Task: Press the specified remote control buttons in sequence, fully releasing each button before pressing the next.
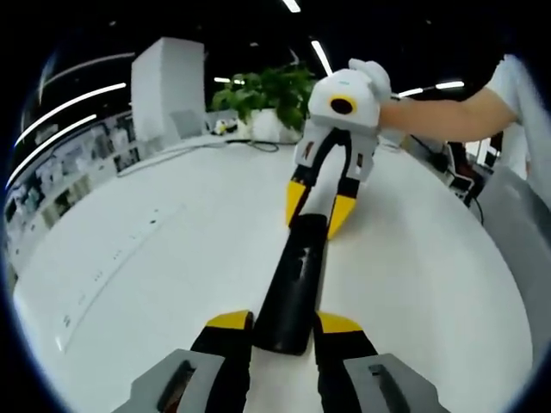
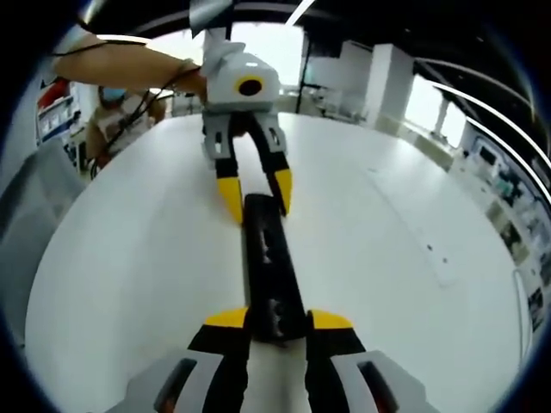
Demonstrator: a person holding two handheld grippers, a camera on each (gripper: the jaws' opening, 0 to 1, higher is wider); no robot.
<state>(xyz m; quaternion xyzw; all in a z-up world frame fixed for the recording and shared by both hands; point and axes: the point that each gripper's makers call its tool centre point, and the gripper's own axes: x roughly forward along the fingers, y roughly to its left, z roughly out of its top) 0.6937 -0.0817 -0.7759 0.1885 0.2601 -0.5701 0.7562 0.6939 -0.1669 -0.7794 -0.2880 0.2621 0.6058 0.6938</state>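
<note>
A long black remote control (image 1: 293, 288) is seen lying flat on a white table (image 1: 155, 258), running from the bottom centre of the left gripper view up toward the middle of the frame. In that view the left gripper (image 1: 284, 325) rises from the bottom edge, and its yellow-tipped jaws are set on either side of the remote's near end, close against its sides; whether they are pressing on it cannot be told. At the far end of the remote the right gripper (image 1: 317, 215) is seen coming down from the upper right, held by a person's hand (image 1: 372, 76), its two yellow tips spread apart and straddling that end. In the right gripper view the same remote (image 2: 269, 275) is shown from the opposite end, with small pale markings visible on its top face. The right gripper (image 2: 277, 325) is seen at the bottom centre with its jaws flanking the near end, and the left gripper (image 2: 256, 196) is seen in the upper middle with its tips apart beside the far end. A leafy green plant (image 1: 271, 95) in a white pot (image 1: 269, 127) is seen at the table's far edge, top centre of the left gripper view, beside a white pillar (image 1: 168, 86).
</note>
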